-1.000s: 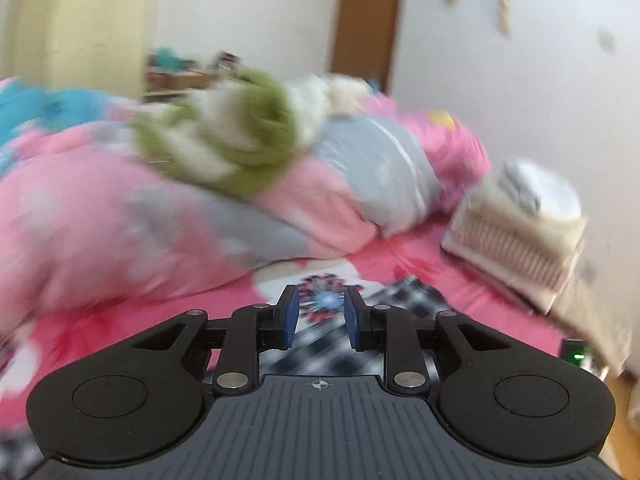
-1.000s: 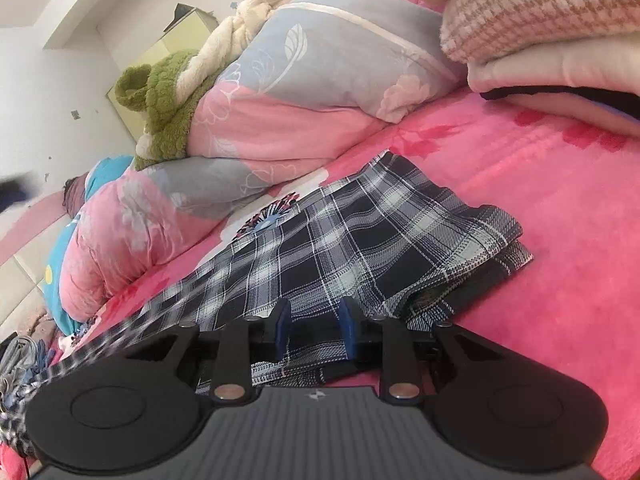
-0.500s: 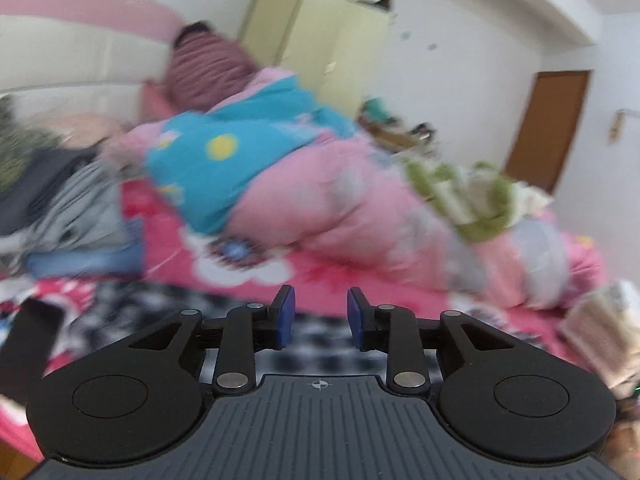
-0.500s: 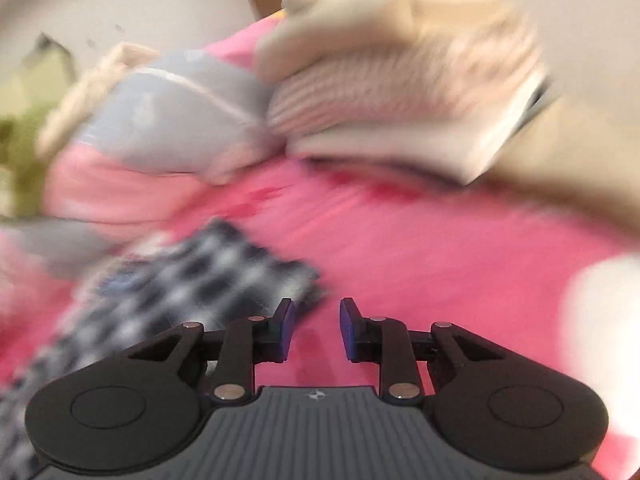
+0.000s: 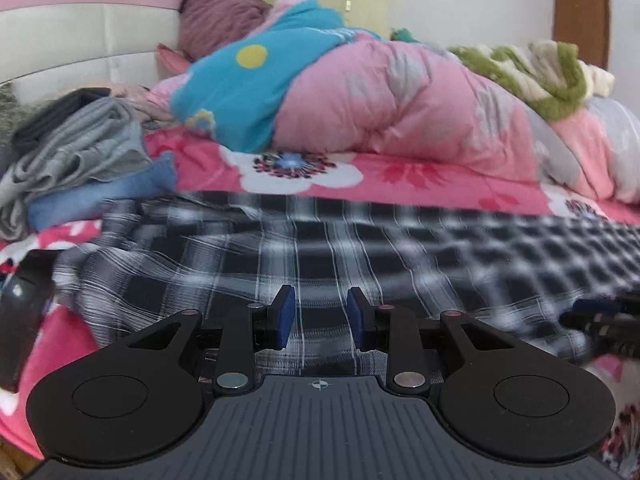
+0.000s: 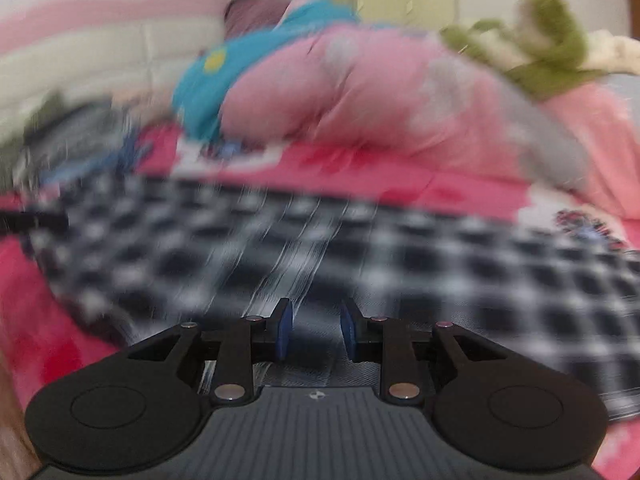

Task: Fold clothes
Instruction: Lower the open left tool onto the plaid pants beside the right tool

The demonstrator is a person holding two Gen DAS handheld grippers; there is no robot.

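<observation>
At the far left, a heap of grey and blue garments (image 5: 76, 168) lay on the bed (image 5: 420, 184) beside the headboard. The left gripper (image 5: 319, 316), which one second earlier had faced the door end of the room, now pointed across the plaid garment (image 5: 320, 248), jaws released and empty above the cloth. The right gripper (image 6: 315, 330) had likewise swung away from the stacked laundry and hovered over the same garment (image 6: 440, 264), jaws parted, holding nothing; its view was motion-blurred. The pink quilt (image 5: 392, 100) lay behind. Both units appeared repositioned along the near edge, probably preparatory to the next fold.
</observation>
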